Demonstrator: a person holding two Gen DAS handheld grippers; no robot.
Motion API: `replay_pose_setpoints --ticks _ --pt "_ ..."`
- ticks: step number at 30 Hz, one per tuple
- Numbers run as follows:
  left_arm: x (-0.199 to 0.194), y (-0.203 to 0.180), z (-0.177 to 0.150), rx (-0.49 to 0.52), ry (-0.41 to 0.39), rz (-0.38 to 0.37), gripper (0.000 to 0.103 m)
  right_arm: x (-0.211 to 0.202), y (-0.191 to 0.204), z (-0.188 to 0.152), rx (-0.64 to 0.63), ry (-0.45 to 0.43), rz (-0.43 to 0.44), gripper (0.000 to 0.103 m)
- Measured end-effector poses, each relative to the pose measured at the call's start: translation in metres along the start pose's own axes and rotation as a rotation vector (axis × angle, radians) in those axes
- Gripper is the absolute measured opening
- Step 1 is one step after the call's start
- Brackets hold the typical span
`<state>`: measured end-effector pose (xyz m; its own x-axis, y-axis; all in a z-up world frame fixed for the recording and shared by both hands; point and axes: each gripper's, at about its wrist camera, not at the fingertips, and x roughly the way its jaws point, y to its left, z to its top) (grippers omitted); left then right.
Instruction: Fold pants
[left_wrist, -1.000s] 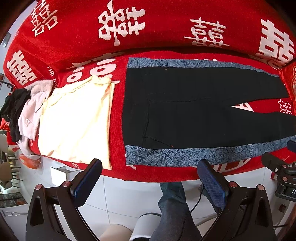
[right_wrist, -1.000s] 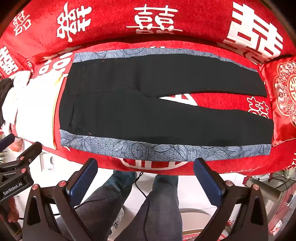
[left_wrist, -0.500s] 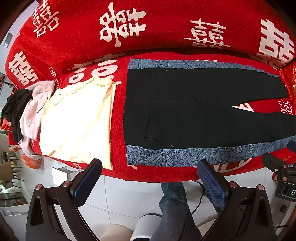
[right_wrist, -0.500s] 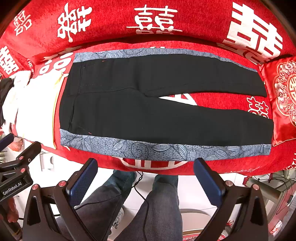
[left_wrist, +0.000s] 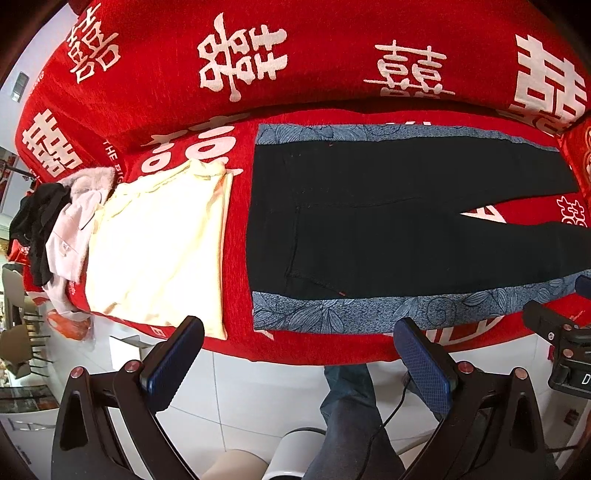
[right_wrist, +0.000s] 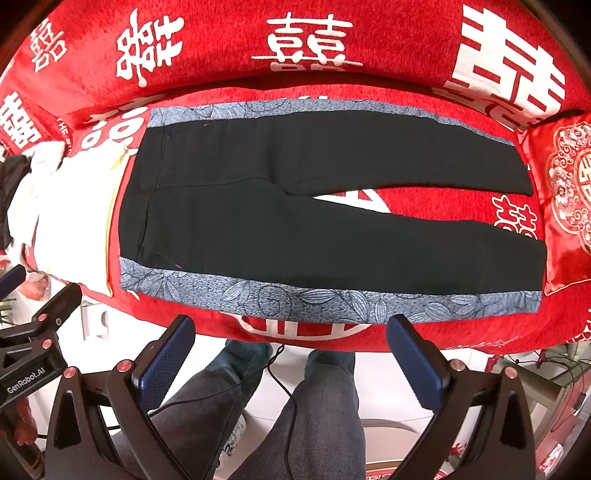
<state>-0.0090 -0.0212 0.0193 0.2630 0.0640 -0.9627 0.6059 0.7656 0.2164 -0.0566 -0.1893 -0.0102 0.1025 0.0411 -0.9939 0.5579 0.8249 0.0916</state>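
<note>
Black pants (left_wrist: 388, 229) (right_wrist: 314, 229) with blue-grey floral side stripes lie flat on the red sofa seat (left_wrist: 236, 258) (right_wrist: 424, 199), waist to the left, both legs spread toward the right. My left gripper (left_wrist: 295, 354) hangs open above the floor, just short of the seat's front edge, near the waist end. My right gripper (right_wrist: 291, 350) is open too, in front of the near leg's stripe. Neither touches the cloth. The left gripper's body (right_wrist: 33, 354) shows at the left edge of the right wrist view.
A folded cream garment (left_wrist: 159, 251) lies left of the pants, with a heap of pink and black clothes (left_wrist: 55, 229) beyond it. A red embroidered cushion (right_wrist: 569, 199) stands at the right end. The person's legs (right_wrist: 288, 413) and a cable are below, on white floor tiles.
Both views have shifted only slightly; the grippers stay open and the pants have not moved.
</note>
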Motion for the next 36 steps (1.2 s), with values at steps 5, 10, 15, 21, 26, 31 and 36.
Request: replay_pose_setpoints --ticks 5,10,15,21,26,31,36 --pt "-0.004 -0.007 0.000 0.008 -0.004 0.012 0.103 0.000 -0.003 0.001 -0.005 -0.001 0.002 0.103" --pt "-0.006 -0.014 0.001 0.014 -0.006 0.026 0.103 0.000 -0.010 0.002 -0.013 -0.006 0.006 0.103" --pt "-0.009 -0.020 0.003 0.014 -0.004 0.043 0.103 0.001 -0.016 0.004 -0.032 -0.009 0.007 0.103" --pt "-0.013 -0.027 0.003 -0.003 0.006 0.060 0.103 -0.002 -0.022 0.006 -0.063 -0.023 0.003 0.103" --pt "-0.020 -0.033 -0.004 -0.043 0.016 0.078 0.103 -0.004 -0.029 0.004 -0.103 -0.022 0.003 0.103" --pt "-0.024 -0.045 -0.016 -0.087 0.027 0.103 0.103 -0.006 -0.038 0.000 -0.147 -0.022 0.015 0.103" --pt "-0.023 -0.056 -0.027 -0.132 0.043 0.125 0.103 0.001 -0.054 -0.003 -0.167 -0.012 0.054 0.103"
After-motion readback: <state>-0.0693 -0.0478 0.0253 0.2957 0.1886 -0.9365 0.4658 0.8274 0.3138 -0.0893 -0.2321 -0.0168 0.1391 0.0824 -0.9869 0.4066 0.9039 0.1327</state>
